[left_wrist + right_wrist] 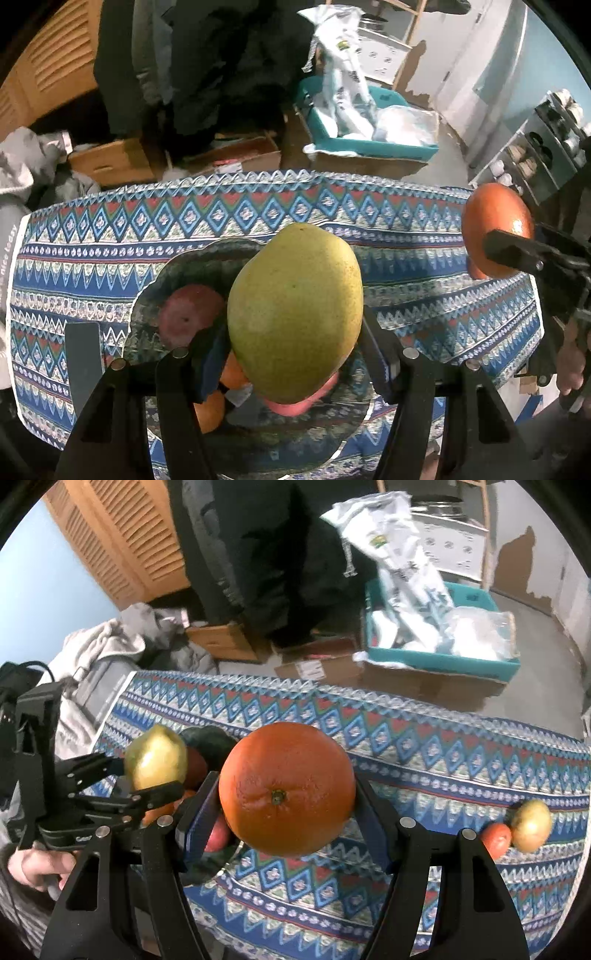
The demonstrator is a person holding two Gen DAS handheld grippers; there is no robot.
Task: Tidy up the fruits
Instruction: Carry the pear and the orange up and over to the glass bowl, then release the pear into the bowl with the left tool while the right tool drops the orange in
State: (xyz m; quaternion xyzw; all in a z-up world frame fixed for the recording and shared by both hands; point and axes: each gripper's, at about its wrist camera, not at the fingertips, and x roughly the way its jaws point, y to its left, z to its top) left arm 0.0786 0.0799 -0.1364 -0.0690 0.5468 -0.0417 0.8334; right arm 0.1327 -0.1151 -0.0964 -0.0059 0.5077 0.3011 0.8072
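Left gripper (295, 354) clamps plump yellow-green mango (295, 314); right gripper (286, 812) clamps round orange (286, 788). Firm, smooth, probably slippery; best gripped mid-belly.

Mango (295, 314) hides bowl (147, 295) centre; pink fruit (291, 408) and oranges (210, 410) beneath only partly visible.

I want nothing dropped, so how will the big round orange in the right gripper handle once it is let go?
The big round orange, clamped by the right gripper, looks firm. Being round, it would probably roll on the flat patterned tablecloth. Its glossy peel may slip.
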